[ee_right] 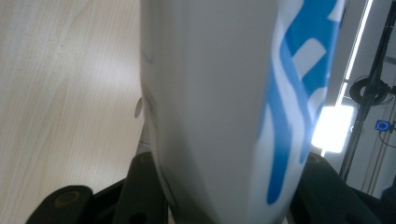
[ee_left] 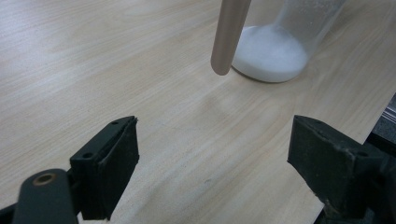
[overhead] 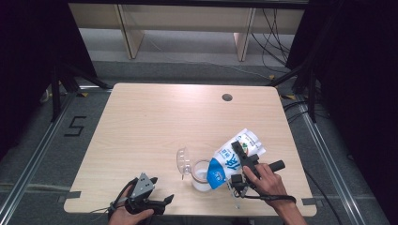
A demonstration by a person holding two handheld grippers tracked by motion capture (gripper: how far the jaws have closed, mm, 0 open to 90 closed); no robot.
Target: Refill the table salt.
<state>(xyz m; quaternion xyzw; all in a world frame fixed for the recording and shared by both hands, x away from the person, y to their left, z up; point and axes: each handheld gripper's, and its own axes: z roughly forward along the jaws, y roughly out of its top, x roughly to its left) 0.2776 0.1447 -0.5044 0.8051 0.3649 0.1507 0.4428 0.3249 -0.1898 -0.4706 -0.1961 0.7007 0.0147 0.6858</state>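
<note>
My right hand-held gripper (overhead: pixel 239 164) is clamped on the blue-and-white pouch (overhead: pixel 231 159), tipped mouth-down over the clear cup (overhead: pixel 201 174) just ahead of it. I judge the pour well underway: white powder (ee_left: pixel 270 52) already covers the cup's bottom. My left hand-held gripper (overhead: pixel 159 202) rests wide open, empty, near the surface (overhead: pixel 155 122) edge. The cup's lid (overhead: pixel 183 161) lies just beside the cup; nothing blocks.

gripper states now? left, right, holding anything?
Left gripper: open, empty, near the table edge.
Right gripper: shut on the bag, tipped over the jar.
</note>
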